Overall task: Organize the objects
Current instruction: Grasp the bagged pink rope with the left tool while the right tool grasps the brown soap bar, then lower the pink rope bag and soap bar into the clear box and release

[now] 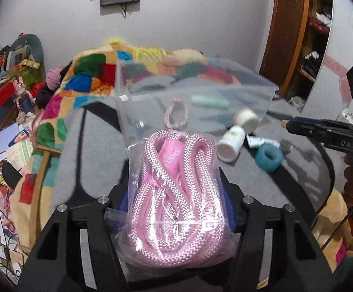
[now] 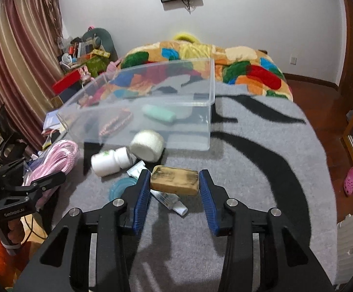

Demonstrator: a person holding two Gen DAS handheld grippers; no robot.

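My left gripper (image 1: 176, 194) is shut on a clear bag of pink rope (image 1: 176, 194), held above the grey blanket in front of the clear plastic box (image 1: 127, 97). The bag also shows in the right wrist view (image 2: 59, 160). My right gripper (image 2: 175, 182) is shut on a tan soap-like block (image 2: 175, 179), held between its blue pads above the blanket. The box (image 2: 210, 102) holds a mint green tube (image 2: 159, 113) and a braided ring (image 2: 115, 123). In front of the box lie a white bottle (image 2: 108, 161), a white roll (image 2: 147, 144), a small tube (image 2: 169, 199) and a teal ring (image 2: 120, 188).
The grey blanket with black stripes (image 2: 249, 170) covers the bed, with a colourful quilt (image 2: 249, 68) behind the box. Cluttered shelves and curtains (image 2: 18, 60) stand at the left. A wooden wardrobe (image 1: 293, 36) stands at the right.
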